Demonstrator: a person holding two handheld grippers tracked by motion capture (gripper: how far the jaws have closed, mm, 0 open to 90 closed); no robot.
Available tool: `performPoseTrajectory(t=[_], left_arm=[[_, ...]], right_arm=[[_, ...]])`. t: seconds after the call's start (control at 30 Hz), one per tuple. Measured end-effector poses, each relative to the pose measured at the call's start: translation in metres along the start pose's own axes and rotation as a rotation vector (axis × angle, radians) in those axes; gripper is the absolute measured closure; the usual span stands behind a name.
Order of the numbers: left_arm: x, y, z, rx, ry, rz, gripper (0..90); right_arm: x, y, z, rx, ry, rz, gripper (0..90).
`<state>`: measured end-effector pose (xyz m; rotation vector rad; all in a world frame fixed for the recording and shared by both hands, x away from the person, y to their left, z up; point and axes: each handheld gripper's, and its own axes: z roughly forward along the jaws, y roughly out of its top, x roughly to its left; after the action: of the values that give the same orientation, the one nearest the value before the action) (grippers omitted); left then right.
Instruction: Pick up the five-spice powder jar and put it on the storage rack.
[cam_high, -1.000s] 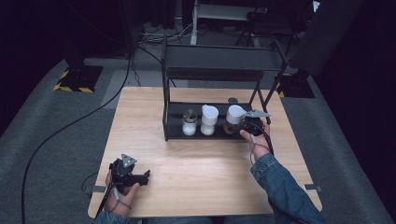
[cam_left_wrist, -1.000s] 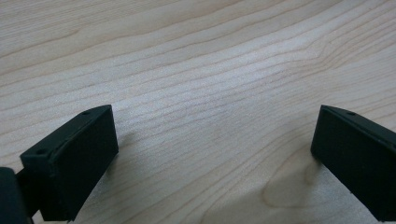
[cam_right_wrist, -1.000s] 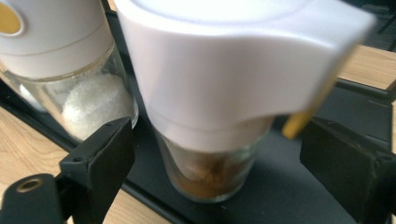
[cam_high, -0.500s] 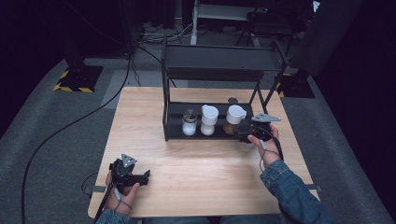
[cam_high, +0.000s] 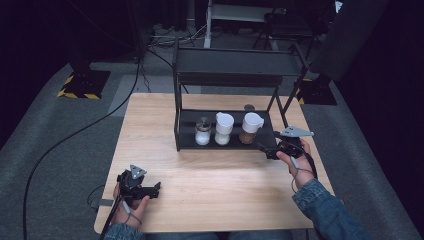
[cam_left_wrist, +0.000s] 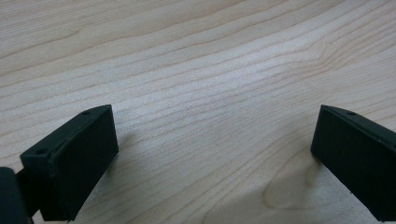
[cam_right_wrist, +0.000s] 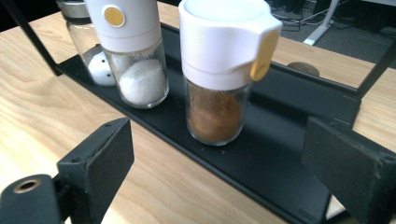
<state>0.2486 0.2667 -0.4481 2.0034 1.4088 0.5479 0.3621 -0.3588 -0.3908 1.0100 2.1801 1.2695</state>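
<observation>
Standing on the black rack's (cam_high: 270, 142) lower tray, the brown-spice jar (cam_right_wrist: 219, 74) is seen just ahead of the right tool (cam_right_wrist: 219, 186), apart from it, jaws spread wide with nothing gripped. A white-powder jar (cam_right_wrist: 135, 51) is placed beside it. The left tool (cam_left_wrist: 210, 158) is held wide open over bare surface (cam_left_wrist: 196, 70), holding nothing.

A light wooden counter (cam_high: 220, 185) stands on grey carpet (cam_high: 65, 145), with a black cable (cam_high: 75, 135) curving across the floor at nine o'clock from it. At ten o'clock lies a black base plate edged in yellow-black hazard stripes (cam_high: 82, 82), and another sits at two o'clock (cam_high: 315, 92). At twelve o'clock, beyond the counter, a white desk frame (cam_high: 240, 15) stands over tangled cables in the dark.
</observation>
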Motion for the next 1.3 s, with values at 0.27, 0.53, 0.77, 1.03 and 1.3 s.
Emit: performPoseTrajectory(t=[0.27,0.53,0.77,1.03,1.3], left_arm=[[-0.001,0.001,0.001,0.001,0.004,-0.002,0.5],[-0.001,0.002,0.002,0.0,0.004,-0.005,0.5],[-0.001,0.002,0.002,-0.001,0.005,-0.006,0.5],[-0.002,0.002,0.002,-0.001,0.005,-0.007,0.5],[-0.002,0.002,0.002,-0.001,0.005,-0.007,0.5]], right_arm=[[-0.012,-0.01,-0.024,-0.005,0.012,-0.003,8.8],[-0.024,-0.023,-0.043,-0.011,0.024,0.01,8.5],[-0.029,-0.034,-0.051,-0.005,0.034,0.005,8.3],[-0.028,-0.047,-0.054,0.006,0.034,-0.01,6.7],[-0.027,-0.063,-0.053,0.033,0.036,-0.029,3.6]])
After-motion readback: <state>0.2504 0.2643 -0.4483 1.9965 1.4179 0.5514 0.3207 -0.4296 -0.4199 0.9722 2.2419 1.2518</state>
